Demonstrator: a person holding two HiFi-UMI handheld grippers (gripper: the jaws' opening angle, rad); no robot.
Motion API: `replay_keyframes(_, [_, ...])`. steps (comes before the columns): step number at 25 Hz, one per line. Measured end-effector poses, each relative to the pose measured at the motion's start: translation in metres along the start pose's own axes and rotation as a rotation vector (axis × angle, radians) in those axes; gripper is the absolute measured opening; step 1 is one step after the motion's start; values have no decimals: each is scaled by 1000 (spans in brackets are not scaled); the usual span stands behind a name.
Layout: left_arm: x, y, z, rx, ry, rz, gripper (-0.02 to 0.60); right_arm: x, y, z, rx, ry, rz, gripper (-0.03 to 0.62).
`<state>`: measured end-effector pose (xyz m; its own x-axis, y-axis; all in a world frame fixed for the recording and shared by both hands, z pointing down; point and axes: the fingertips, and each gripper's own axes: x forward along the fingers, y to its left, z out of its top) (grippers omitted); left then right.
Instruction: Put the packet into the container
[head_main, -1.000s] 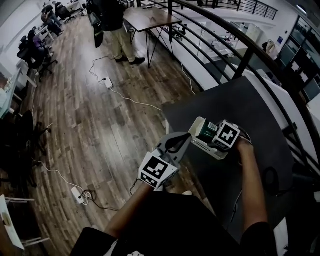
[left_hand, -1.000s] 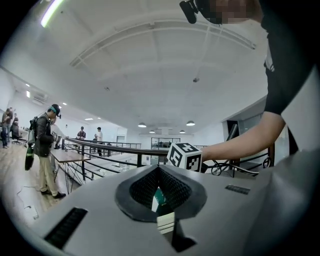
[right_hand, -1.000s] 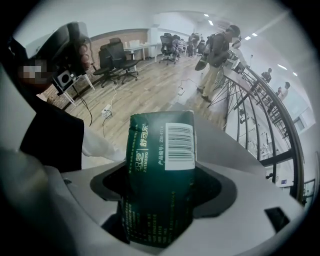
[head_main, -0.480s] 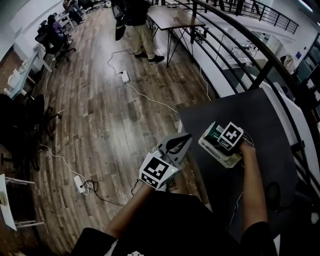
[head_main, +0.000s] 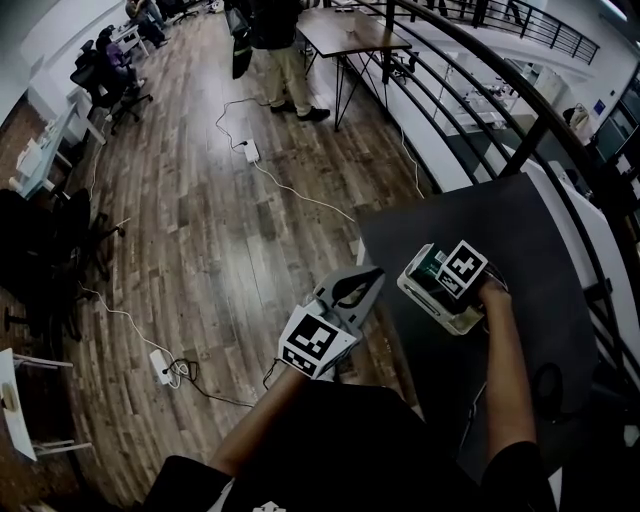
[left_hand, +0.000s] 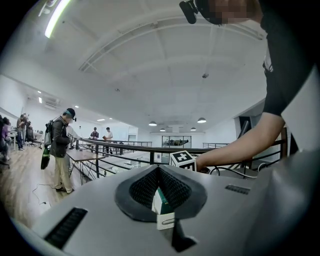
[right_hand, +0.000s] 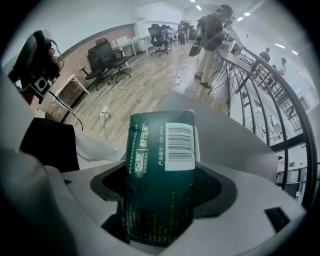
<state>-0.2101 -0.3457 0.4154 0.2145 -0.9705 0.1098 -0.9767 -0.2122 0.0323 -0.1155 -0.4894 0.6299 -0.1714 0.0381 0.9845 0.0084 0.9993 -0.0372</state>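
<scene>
Your right gripper (right_hand: 162, 187) pinches the packet (right_hand: 160, 145) above the container (head_main: 421, 294); seat it fully inside before releasing. The left gripper (head_main: 372, 277) is idle, tips pressed together.

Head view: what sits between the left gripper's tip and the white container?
Only a narrow bare strip of the dark table, by its edge; nothing else lies between the left gripper and the container. The head view shows it.
</scene>
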Motion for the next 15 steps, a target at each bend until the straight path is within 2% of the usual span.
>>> replay_keyframes(15, [3, 4, -4, -3, 12, 9, 6, 25, -3, -2, 2, 18, 13, 379])
